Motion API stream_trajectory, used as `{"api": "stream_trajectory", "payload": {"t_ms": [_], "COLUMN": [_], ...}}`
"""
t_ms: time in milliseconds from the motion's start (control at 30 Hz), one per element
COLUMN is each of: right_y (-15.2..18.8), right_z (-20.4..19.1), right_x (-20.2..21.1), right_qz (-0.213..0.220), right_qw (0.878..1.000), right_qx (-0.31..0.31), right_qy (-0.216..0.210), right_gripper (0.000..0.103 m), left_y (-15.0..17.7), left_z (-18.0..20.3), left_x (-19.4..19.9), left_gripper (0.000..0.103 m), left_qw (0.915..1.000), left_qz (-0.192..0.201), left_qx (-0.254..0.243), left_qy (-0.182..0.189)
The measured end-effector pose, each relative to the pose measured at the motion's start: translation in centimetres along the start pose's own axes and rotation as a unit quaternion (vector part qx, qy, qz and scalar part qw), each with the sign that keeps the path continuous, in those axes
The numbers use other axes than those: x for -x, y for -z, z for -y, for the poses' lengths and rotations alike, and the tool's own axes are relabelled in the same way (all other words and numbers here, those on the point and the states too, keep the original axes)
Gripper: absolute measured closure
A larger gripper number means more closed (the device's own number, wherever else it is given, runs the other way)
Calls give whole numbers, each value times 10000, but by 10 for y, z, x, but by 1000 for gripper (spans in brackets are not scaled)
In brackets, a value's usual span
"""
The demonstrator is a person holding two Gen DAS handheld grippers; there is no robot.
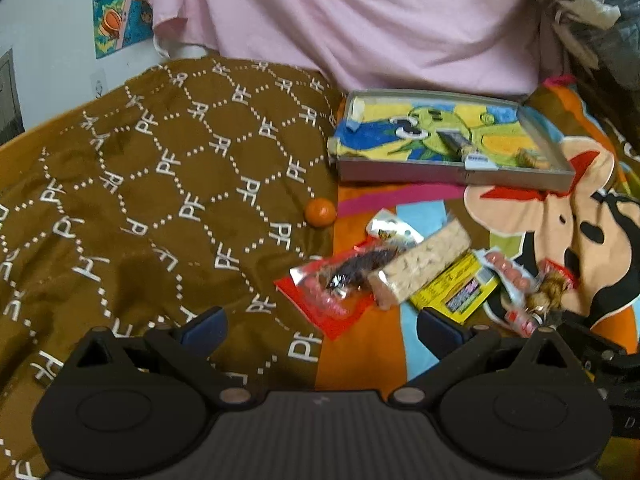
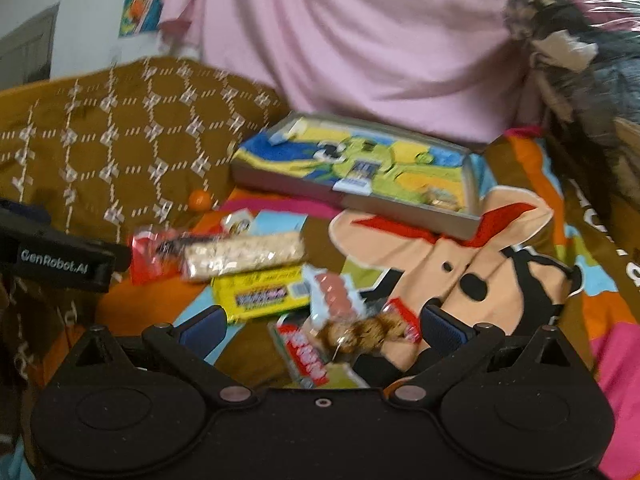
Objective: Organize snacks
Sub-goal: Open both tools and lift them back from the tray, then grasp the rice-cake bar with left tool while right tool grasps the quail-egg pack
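A pile of snack packets lies on the cartoon blanket: a red packet (image 1: 328,292), a pale cereal bar (image 1: 424,264), a yellow packet (image 1: 452,288), a sausage packet (image 1: 508,276) and a brown clear-wrapped snack (image 1: 548,292). A grey tray (image 1: 452,176) lined with a cartoon towel holds two small snacks. My left gripper (image 1: 320,330) is open, just short of the red packet. My right gripper (image 2: 322,326) is open, its fingers either side of the brown snack (image 2: 368,332) and a red-white packet (image 2: 306,356). The tray (image 2: 404,210) lies beyond.
A small orange ball (image 1: 320,211) sits on the brown patterned cloth (image 1: 160,184) at left. Pink fabric (image 1: 360,20) hangs behind the tray. A dark bundle (image 2: 580,60) is at the right. The left gripper's body (image 2: 60,260) shows at the right view's left edge.
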State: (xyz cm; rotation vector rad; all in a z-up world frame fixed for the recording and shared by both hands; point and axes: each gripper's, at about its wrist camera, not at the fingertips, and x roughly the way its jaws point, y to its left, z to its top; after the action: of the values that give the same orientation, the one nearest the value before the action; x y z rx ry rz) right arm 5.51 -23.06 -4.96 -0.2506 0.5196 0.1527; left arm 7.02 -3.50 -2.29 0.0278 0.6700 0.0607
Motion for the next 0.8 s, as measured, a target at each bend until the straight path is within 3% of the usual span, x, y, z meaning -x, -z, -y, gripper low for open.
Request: {"api": "stream_trajectory", "payload": {"t_ms": [400,800], "right_y": [13,11], "right_z": [-13,14], "right_x": [-21,-48], "right_qz": [-410,-650], "right_qw": [9985,9967], "right_qx": [278,-451], "right_qy": [-232,-175], "right_gripper": [1,1], "left_y": [14,-8], "left_z": [4,15], "left_x": [-30,-57], "left_gripper": [0,0], "left_qw": [9987,9956], "left_qz": [-263,-115], "left_qx": [-350,-759], "left_qy": [261,529]}}
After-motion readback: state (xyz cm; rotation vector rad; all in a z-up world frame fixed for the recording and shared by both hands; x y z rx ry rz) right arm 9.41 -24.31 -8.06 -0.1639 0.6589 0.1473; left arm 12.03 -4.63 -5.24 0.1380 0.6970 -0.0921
